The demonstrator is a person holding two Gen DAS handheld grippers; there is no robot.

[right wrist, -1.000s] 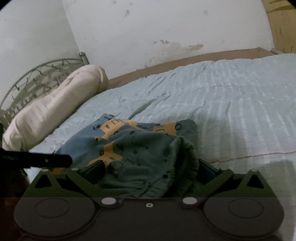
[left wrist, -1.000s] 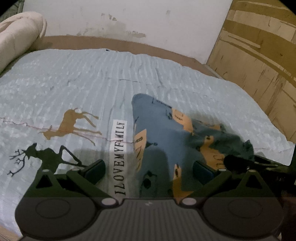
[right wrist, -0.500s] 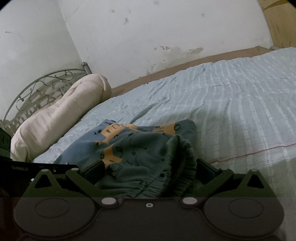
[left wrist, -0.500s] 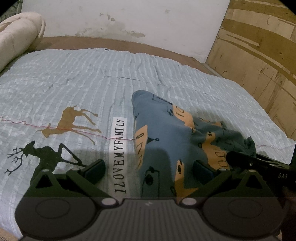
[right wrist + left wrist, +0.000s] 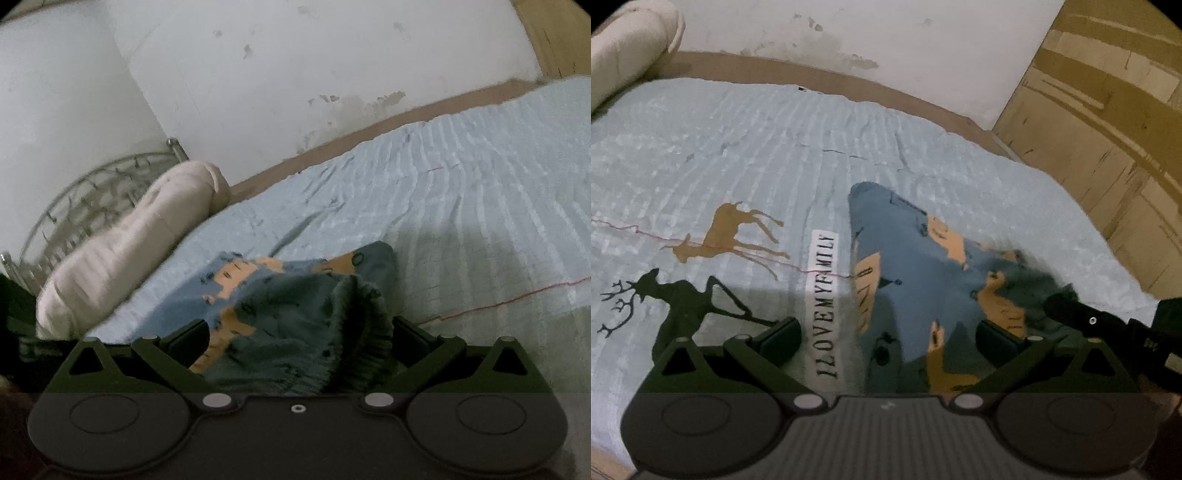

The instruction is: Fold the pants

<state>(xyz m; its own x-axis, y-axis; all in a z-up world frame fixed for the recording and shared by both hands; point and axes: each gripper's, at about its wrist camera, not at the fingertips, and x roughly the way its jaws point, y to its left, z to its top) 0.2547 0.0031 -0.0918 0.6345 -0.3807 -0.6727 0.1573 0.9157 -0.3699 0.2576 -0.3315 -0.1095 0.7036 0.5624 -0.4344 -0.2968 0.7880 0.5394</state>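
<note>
On the pale blue bedspread (image 5: 775, 155) lie the pants (image 5: 905, 273), blue-grey with orange prints, folded into a flat shape that narrows to a point toward 12 o'clock in the left wrist view. The left gripper (image 5: 888, 338) hangs low over the near end of the pants with its jaws spread wide. One finger (image 5: 781, 334) stands over the bare bedspread at 9 o'clock of the cloth, the other finger (image 5: 995, 338) over the cloth itself. I cannot tell if the fingers touch the fabric. Just beside the pants at 9 o'clock a white strip with black letters (image 5: 825, 295) is printed on the bedspread, and further toward 9 o'clock a brown deer (image 5: 727, 236) and a black deer (image 5: 668, 299).

In the right wrist view the right gripper (image 5: 299, 339) is also spread open, and the bunched waistband part of the pants (image 5: 306, 317) fills the gap between its two fingers. The cloth reaches both fingers, but no pinching is visible. At 3 o'clock in the left wrist view a dark part of the right gripper (image 5: 1108, 328) shows next to the cloth.

A rolled cream bolster (image 5: 129, 251) lies at 10 o'clock, along the metal headboard (image 5: 81, 199). A stained white wall (image 5: 295, 74) rises behind the bed, and a wooden panel (image 5: 1108, 122) stands at 2 o'clock.
</note>
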